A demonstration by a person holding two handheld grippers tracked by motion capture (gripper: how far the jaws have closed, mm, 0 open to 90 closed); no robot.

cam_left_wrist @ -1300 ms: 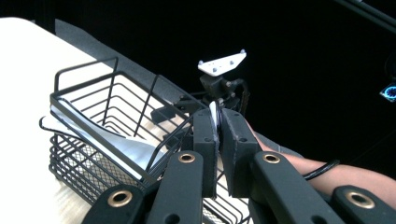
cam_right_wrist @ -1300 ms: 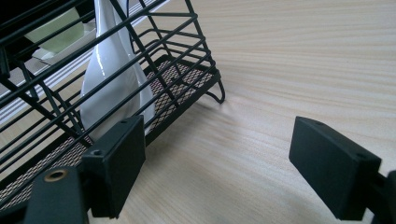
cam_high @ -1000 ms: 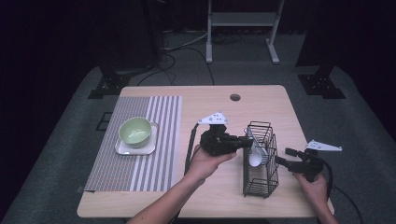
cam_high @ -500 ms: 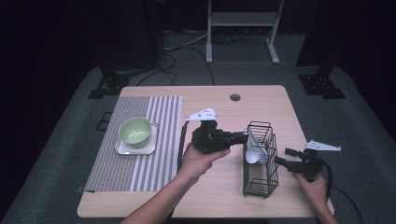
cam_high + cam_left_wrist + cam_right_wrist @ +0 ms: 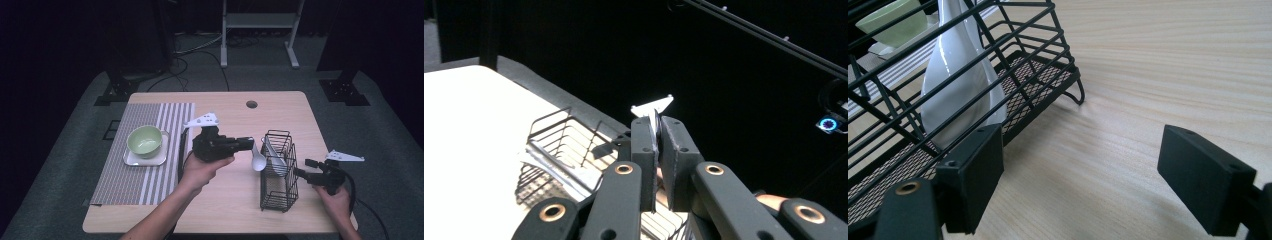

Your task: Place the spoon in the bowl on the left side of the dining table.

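My left gripper (image 5: 250, 144) points right and is shut on the handle of a white ceramic spoon (image 5: 258, 161), whose bowl hangs just left of the black wire basket (image 5: 280, 200). In the left gripper view the thin white handle (image 5: 654, 122) is pinched between the jaws of that gripper (image 5: 658, 130), above the basket (image 5: 554, 135). A second white spoon (image 5: 276, 159) leans inside the basket. My right gripper (image 5: 304, 168) stands open just right of the basket, low over the table. In its view, my right gripper (image 5: 1078, 170) holds nothing, and the second spoon (image 5: 955, 75) shows behind the wires.
A green bowl (image 5: 145, 139) sits on a small white plate (image 5: 131, 161) on a striped placemat (image 5: 125, 187) at the left. The wooden table (image 5: 300, 115) has a cable hole (image 5: 251, 104) near its far edge. Dark floor and stands surround it.
My left gripper has drawn back to the left with the white spoon, taking its bowl from inside the basket to just outside it. The right gripper has stayed put.
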